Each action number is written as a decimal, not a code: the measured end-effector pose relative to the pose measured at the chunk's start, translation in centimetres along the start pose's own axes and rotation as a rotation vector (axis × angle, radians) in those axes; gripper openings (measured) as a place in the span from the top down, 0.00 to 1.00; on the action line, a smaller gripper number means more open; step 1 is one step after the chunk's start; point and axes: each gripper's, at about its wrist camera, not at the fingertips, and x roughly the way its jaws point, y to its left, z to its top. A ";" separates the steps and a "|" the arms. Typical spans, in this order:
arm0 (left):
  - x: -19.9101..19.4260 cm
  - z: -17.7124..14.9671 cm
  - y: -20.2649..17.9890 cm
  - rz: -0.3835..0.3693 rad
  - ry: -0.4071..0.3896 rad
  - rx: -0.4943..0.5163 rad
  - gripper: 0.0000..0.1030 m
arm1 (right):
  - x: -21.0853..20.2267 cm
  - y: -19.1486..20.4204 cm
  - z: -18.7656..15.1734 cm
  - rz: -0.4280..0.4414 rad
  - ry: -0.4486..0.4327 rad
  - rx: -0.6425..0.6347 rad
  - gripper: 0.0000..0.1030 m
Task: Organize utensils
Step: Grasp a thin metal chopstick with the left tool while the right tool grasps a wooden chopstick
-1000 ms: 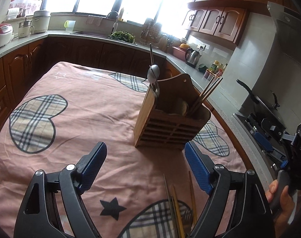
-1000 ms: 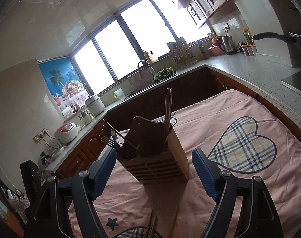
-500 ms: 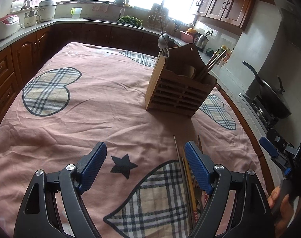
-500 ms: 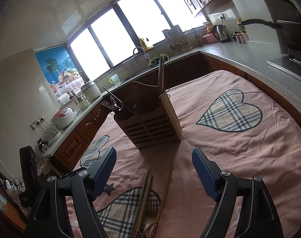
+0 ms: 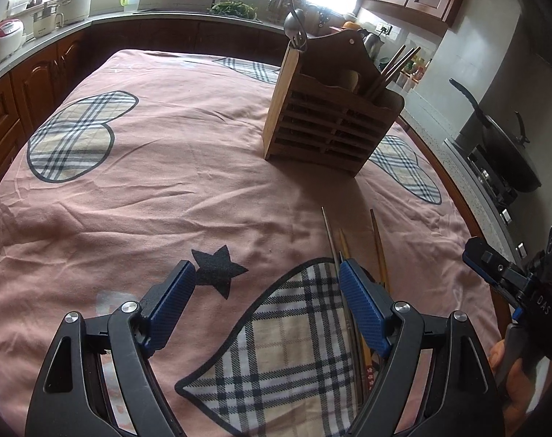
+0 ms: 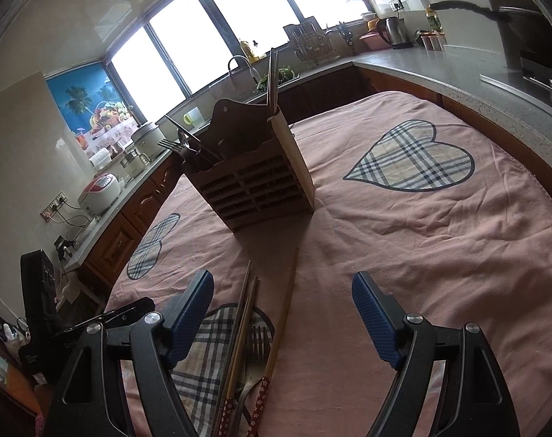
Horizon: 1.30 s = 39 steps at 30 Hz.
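The loose chopsticks (image 6: 272, 327) and a fork (image 6: 256, 342) lie on the pink-clothed tabletop (image 6: 421, 236), near the viewer and well apart from the wooden utensil holder (image 6: 254, 178) standing farther back. Their long axis runs roughly toward the holder. In the right wrist view they sit between the fingers, nearer the left pad. In the left wrist view they pass just beside and under the right pad (image 5: 363, 309). The right gripper (image 6: 283, 313) appears better placed. Both it and the left gripper (image 5: 265, 302) point obliquely down, fingers spread wide, holding nothing.
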 end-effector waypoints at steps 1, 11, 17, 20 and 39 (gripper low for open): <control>0.3 0.1 -0.1 0.006 0.011 0.003 0.20 | 0.4 0.0 -0.1 -0.009 0.017 -0.001 0.22; 3.1 1.0 -0.8 0.057 0.095 0.032 0.20 | 4.3 0.4 -0.1 -0.079 0.133 -0.056 0.22; 4.3 2.1 -1.3 0.073 0.100 0.058 0.20 | 7.4 0.7 0.6 -0.109 0.188 -0.079 0.34; 4.9 2.7 -1.4 0.070 0.100 0.060 0.20 | 8.8 0.6 1.1 -0.108 0.211 -0.079 0.52; 11.3 4.6 -6.2 -0.007 0.177 0.198 0.58 | 10.0 -2.5 1.7 -0.115 0.259 -0.059 0.93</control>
